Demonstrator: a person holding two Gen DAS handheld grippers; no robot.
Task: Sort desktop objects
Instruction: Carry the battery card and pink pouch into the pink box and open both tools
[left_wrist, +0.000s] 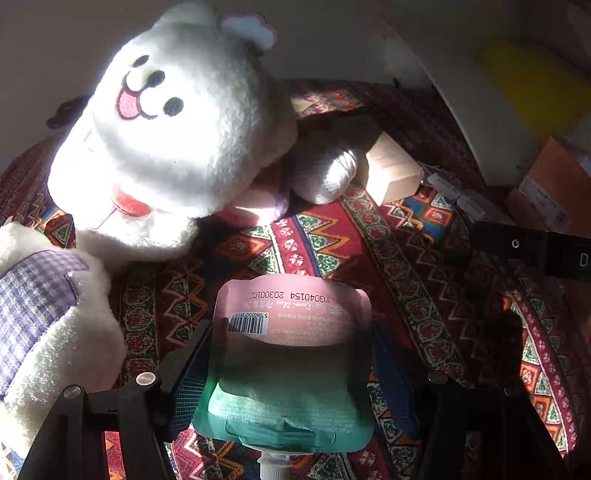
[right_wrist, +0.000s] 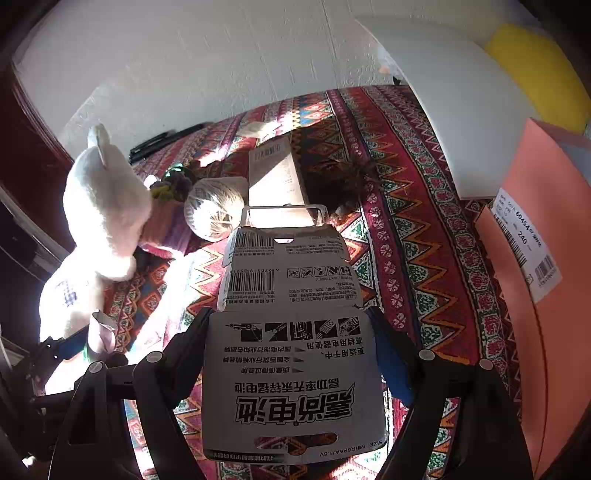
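Observation:
In the left wrist view my left gripper (left_wrist: 291, 343) is shut on a pink and green spout pouch (left_wrist: 291, 347), held above the patterned cloth (left_wrist: 424, 295) with its cap toward the camera. A big white plush bear (left_wrist: 166, 129) lies just ahead to the left. In the right wrist view my right gripper (right_wrist: 291, 332) is shut on a grey battery card pack (right_wrist: 291, 350) with barcodes. Beyond it sit a ball of white yarn (right_wrist: 214, 214) and a beige carton (right_wrist: 277, 177); the plush bear (right_wrist: 107, 206) is at the left.
A white curved board (right_wrist: 461, 122) and a yellow object (right_wrist: 535, 74) stand at the right rear. An orange box (right_wrist: 532, 280) with a label borders the right edge. Dark feathery fluff (right_wrist: 347, 181) lies beside the carton. The yarn (left_wrist: 325, 173) and carton (left_wrist: 391, 170) also show behind the bear.

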